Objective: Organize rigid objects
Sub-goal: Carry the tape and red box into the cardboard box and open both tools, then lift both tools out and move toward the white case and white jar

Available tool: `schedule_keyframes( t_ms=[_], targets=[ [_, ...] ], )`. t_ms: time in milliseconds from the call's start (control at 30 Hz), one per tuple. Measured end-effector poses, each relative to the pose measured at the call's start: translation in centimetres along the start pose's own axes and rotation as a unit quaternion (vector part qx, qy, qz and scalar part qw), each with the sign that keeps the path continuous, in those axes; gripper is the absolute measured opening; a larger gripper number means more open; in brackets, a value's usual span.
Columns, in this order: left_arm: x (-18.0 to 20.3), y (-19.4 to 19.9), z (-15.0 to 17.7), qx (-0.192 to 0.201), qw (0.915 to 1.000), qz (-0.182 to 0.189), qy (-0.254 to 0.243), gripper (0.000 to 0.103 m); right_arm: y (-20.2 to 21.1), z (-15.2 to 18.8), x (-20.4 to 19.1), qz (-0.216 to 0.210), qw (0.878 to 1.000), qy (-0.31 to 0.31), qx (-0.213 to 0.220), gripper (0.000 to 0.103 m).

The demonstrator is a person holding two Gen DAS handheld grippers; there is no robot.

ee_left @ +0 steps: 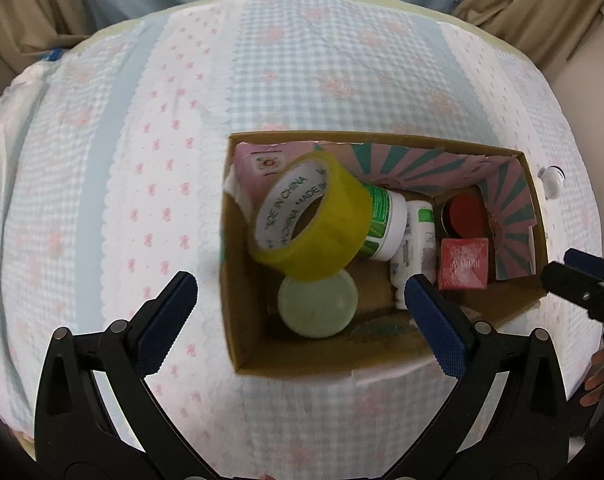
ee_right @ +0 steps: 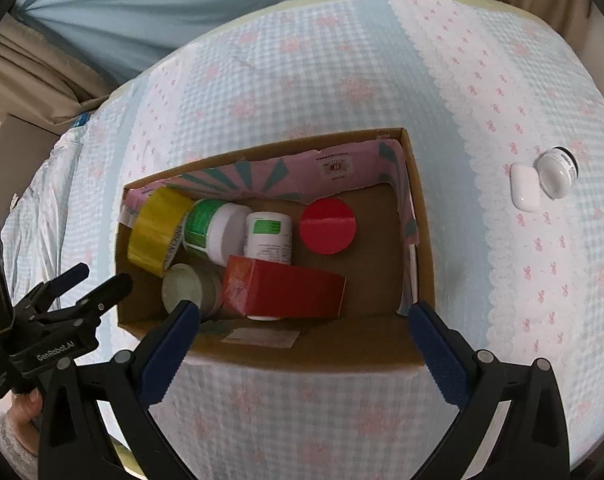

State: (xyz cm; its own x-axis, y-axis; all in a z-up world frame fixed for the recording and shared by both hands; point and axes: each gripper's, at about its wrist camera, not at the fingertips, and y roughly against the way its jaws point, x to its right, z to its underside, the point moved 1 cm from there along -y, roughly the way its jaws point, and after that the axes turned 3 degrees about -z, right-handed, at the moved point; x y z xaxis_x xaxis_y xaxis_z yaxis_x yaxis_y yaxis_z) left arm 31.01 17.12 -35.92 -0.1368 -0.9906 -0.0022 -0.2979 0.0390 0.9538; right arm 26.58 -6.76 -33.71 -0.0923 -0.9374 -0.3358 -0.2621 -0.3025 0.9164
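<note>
Left tongs [ee_left: 297,300] spread empty, tape roll [ee_left: 310,216] beyond, inside box [ee_left: 302,360]

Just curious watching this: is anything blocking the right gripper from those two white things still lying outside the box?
Nothing visible does. The white case and small jar lie touching on open cloth beyond the box's right wall; the right gripper hangs open.

Yellow tape roll [ee_left: 310,224], red box [ee_right: 283,288]
</note>
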Motion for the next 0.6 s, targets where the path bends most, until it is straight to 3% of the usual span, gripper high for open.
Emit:
schedule_keyframes(
  t_ms=[600],
  targets=[
    [1.2, 13.2, 3.9, 0.08, 0.9961, -0.009, 0.036, 0.103, 11.8, 5.0, -2.2, 0.006, 0.997, 0.038, 0.068, 0.103]
  ],
)
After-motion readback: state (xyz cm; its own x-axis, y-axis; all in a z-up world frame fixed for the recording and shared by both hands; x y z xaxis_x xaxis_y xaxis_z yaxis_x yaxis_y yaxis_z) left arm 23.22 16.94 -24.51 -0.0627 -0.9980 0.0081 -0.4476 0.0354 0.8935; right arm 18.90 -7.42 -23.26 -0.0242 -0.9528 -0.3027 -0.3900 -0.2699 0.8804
